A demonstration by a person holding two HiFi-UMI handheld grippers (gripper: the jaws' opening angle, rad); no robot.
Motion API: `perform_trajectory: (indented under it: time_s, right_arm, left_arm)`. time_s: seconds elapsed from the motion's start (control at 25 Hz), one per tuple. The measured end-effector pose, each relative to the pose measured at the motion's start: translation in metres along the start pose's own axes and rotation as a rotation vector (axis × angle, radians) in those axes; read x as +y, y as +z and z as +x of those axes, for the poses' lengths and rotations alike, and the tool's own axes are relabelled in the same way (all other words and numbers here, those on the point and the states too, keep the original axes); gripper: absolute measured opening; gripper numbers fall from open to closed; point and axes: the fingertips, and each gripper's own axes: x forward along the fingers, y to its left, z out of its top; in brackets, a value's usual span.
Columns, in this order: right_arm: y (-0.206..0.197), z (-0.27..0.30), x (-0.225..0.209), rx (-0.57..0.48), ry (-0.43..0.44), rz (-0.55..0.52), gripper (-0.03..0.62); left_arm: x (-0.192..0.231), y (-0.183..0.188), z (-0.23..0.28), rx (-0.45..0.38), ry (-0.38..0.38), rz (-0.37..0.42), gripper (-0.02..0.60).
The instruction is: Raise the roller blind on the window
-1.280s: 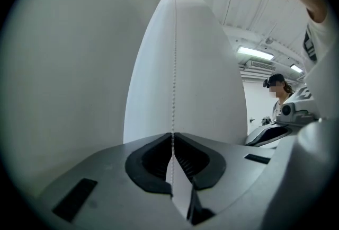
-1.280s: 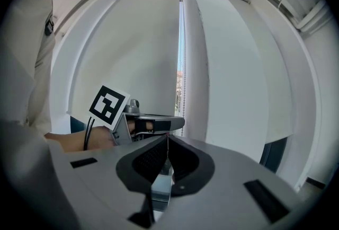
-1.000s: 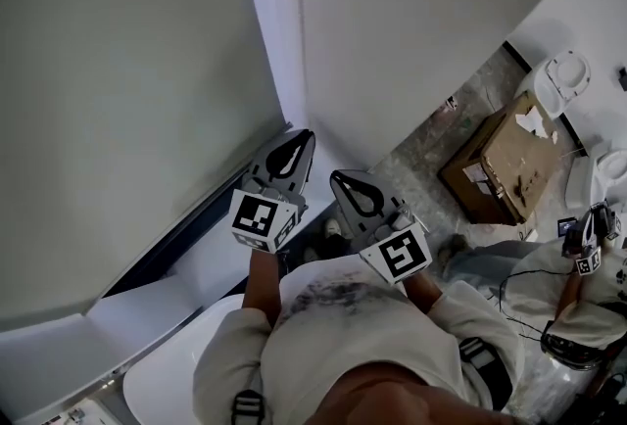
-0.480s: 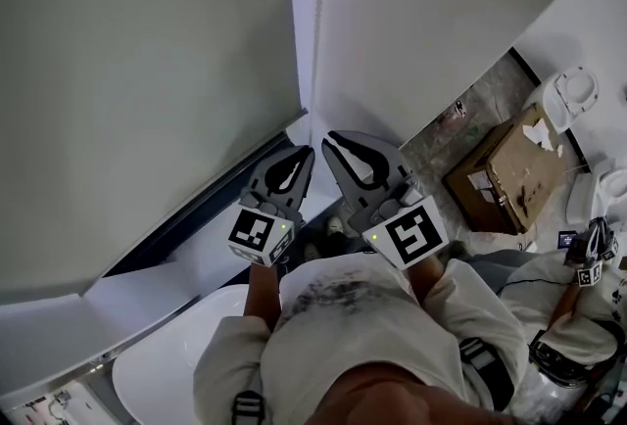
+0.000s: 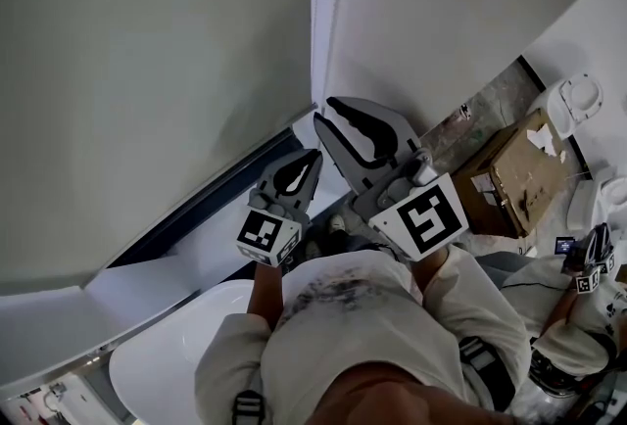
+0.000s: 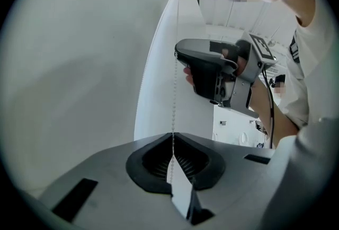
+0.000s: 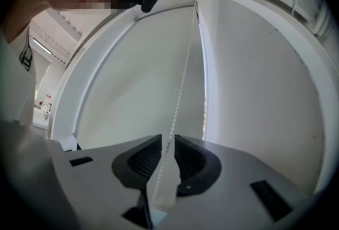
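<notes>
- At the lower middle of the left gripper view, the left gripper [image 6: 173, 136] has its jaws pressed together on the bead chain [image 6: 174, 91], which runs straight up from the pinch.
- Higher up, at the centre of the head view, the right gripper [image 5: 325, 108] has its jaws slightly apart. The chain passes through the gap with no pad pressing on it.
- The chain looks thin, light and limp, and probably slippery. A firm pinch across the beads and a straight downward pull, hand over hand, seems best.
- Filling the upper left of the head view, the roller blind [image 5: 147, 70] hangs over the window. Its fabric is likely light and soft, so take hold of the chain, not the cloth.
- At the right edge, a cardboard box [image 5: 509, 168] on the floor carries labels too small to read. The gripper cubes show only square markers, and no brand is legible.
</notes>
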Motion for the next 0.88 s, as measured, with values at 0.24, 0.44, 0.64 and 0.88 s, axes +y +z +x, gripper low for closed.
perform_trajectory:
  time_s: [0.24,0.44,0.64,0.88]
  right_arm:
    - [0.005,0.006,0.003,0.023,0.054,0.017,0.064]
    - [0.001,0.006,0.008,0.014,0.056,0.064,0.063]
    - [-0.021,0.005,0.016,0.043,0.069,0.067,0.062]
    - [-0.049,0.000,0.020,0.078,0.057,0.081,0.062]
  left_arm:
    - [0.000,-0.001,0.000,-0.007,0.001,-0.001,0.015]
    - [0.001,-0.005,-0.004,0.000,0.015,-0.006,0.015]
    - [0.006,-0.027,-0.008,0.036,0.033,-0.023,0.015]
    - [0.007,-0.057,-0.011,0.072,0.038,-0.062,0.015]
